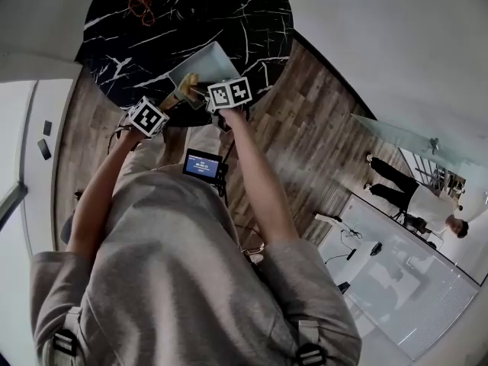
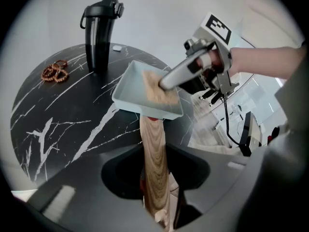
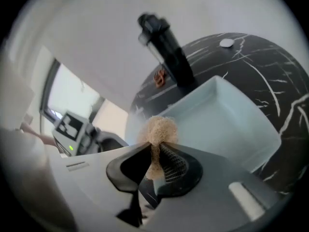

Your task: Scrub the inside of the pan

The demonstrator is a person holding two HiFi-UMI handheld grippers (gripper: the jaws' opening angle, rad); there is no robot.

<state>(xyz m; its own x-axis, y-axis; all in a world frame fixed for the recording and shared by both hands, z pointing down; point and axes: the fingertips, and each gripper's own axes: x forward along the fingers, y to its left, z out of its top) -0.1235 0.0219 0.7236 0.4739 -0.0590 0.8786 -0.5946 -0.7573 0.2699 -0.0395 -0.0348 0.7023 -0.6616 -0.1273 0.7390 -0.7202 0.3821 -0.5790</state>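
As its own view makes plain, the right gripper (image 3: 155, 148) pinches a scrubber (image 3: 161, 129).

Your desk (image 2: 58, 124) is widest and barest on its near left, between the pan (image 2: 126, 88) and the brown knotted trinket (image 2: 54, 71); a hand can pass freely there. Behind the pan it is tight. The tall black bottle (image 2: 99, 33) stands upright near the pan's far corner, with a small white piece (image 2: 116, 47) by its foot. The pan's raised walls fence in the right tongs (image 2: 161, 85), which reach over the right-hand rim clamped on the fibre pad (image 3: 157, 129). The wooden handle (image 2: 153, 158) fills the left tongs (image 2: 154, 197) and bars the near side. Right of the pan, past the desk's edge, there is open air above the floor (image 1: 305, 143).
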